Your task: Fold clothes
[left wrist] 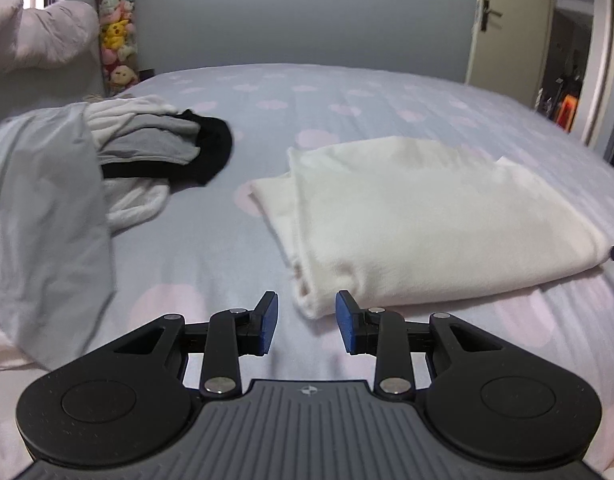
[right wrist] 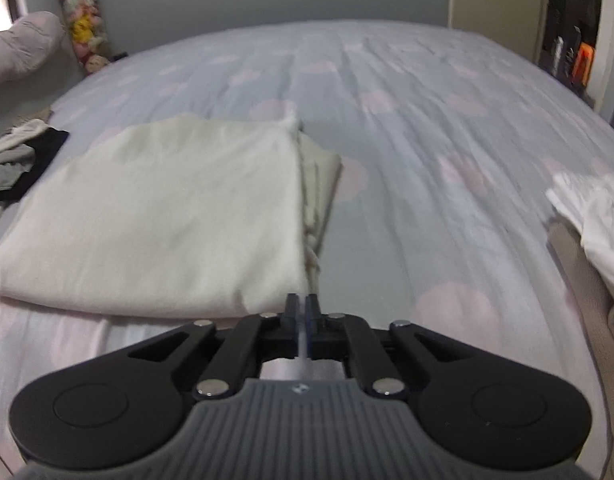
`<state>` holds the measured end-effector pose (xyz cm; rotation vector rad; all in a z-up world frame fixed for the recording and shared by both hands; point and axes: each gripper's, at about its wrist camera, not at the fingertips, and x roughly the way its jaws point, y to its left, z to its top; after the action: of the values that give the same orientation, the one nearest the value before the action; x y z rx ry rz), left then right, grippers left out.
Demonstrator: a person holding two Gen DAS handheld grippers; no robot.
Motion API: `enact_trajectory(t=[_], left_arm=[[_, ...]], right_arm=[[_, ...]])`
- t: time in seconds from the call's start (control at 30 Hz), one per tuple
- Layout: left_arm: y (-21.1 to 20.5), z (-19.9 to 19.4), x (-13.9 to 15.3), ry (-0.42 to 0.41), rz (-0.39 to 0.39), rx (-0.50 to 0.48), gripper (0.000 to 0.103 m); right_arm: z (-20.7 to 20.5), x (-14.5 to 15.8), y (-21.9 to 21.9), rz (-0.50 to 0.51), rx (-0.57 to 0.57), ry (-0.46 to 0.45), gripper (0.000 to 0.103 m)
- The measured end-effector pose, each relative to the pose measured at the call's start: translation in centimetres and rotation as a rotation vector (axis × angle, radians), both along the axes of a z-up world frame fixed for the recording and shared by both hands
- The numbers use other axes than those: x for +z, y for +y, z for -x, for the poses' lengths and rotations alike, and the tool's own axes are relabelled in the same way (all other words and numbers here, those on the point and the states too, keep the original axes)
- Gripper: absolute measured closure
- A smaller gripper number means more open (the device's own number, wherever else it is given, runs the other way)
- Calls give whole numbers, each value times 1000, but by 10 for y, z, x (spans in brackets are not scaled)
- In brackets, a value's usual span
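Right gripper pinches the folded cream garment's corner — only left view shows left gripper spread.

The folded cream garment in the middle of the frame is a soft, matt cloth with a faintly fuzzy nap, lying on a smooth, matt cotton-like bedsheet printed with pale pink patches. At the left edge a thin grey garment looks smooth and slightly sheeny, beside a heap of matt knit clothes in white, grey and black. The left gripper along the bottom is matt black plastic with shiny metal pivot pins, a ribbed grey plastic body and blue rubbery pads; the right gripper has the same finish.
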<state>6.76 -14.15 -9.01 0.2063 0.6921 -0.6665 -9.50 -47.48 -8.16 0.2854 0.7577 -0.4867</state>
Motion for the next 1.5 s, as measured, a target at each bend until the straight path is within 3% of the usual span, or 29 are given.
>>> enact_trajectory(t=[0.03,0.07,0.1,0.27,0.33,0.4,0.57,0.6,0.67,0.77,0.87,1.03,1.1,1.13,1.17,1.23,1.3,1.4,1.5], left_arm=[[-3,0,-2,2,-4,-9,73],[-6,0,-4,-4,-21,-14,73],[-10,0,-6,-14,-42,-16,73],[-22,-3,-14,-42,-85,-63,73],[-21,-9,-16,-10,-81,-61,89],[-19,-12,-17,14,-73,-56,97],[-4,-17,-4,-18,-69,-49,98],[-1,-19,-3,-18,-74,-40,103],[5,-23,-3,-11,-89,7,103],[19,-28,-5,53,-35,44,103],[19,-24,-5,41,-17,34,103],[10,-17,-5,24,-27,5,90],[10,-17,-7,43,-20,7,89],[10,-17,-8,52,-15,11,87],[11,-17,-8,55,-9,20,84],[13,-17,-7,53,2,40,70],[15,-17,-4,54,23,62,61],[20,-24,-3,114,83,116,59],[24,-33,-9,225,150,169,59]], right_arm=[[0,2,3,16,15,-9,88],[-1,4,7,32,30,-18,70],[-1,5,9,43,41,-24,60],[-1,6,12,56,58,-31,60],[-2,5,11,48,49,-26,60],[-2,4,11,45,47,-22,60],[-6,-1,10,42,50,21,60],[-8,-3,10,41,50,33,60],[-10,-6,10,42,49,56,60],[-10,-7,10,44,44,68,60],[-12,-9,9,40,43,81,61],[-17,-15,1,13,16,108,63],[-16,-17,-4,-18,4,100,87],[-15,-17,-5,-25,-4,104,87],[-13,-17,-6,-34,-12,100,87],[-10,-16,-9,-49,-33,80,85],[-6,-12,-10,-48,-52,53,70],[0,-6,-10,-45,-63,1,63],[2,-3,-12,-64,-67,-43,58]])
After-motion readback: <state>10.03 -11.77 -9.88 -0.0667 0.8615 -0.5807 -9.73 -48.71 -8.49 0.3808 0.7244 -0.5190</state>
